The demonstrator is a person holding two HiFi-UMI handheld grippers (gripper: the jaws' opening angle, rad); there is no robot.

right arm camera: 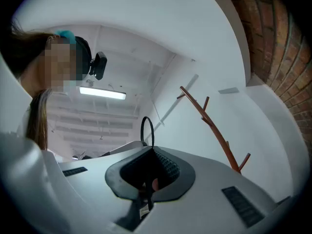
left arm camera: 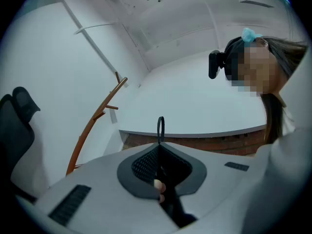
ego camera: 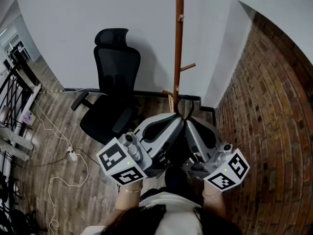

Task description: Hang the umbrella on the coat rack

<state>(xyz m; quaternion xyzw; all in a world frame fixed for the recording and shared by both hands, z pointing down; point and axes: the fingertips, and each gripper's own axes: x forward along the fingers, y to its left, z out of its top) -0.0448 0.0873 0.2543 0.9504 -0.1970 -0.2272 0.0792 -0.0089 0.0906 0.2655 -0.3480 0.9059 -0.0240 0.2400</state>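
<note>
The wooden coat rack (ego camera: 178, 48) stands against the white wall, with pegs at several heights. It leans in at the left of the left gripper view (left arm camera: 92, 126) and at the right of the right gripper view (right arm camera: 214, 128). Both grippers are held tip to tip just in front of its base. My left gripper (ego camera: 181, 117) (left arm camera: 160, 144) is shut, and the umbrella's thin black strap loop (left arm camera: 160, 126) sticks up from its tips. My right gripper (ego camera: 189, 118) (right arm camera: 148, 150) is shut on the same loop (right arm camera: 146, 129). A dark shape, probably the umbrella's body (ego camera: 175, 177), hangs below them, mostly hidden.
A black office chair (ego camera: 115, 92) stands left of the rack. A brick wall (ego camera: 264, 131) runs along the right. A white power strip with cable (ego camera: 72, 154) lies on the wood floor, and metal furniture (ego camera: 12, 97) lines the far left.
</note>
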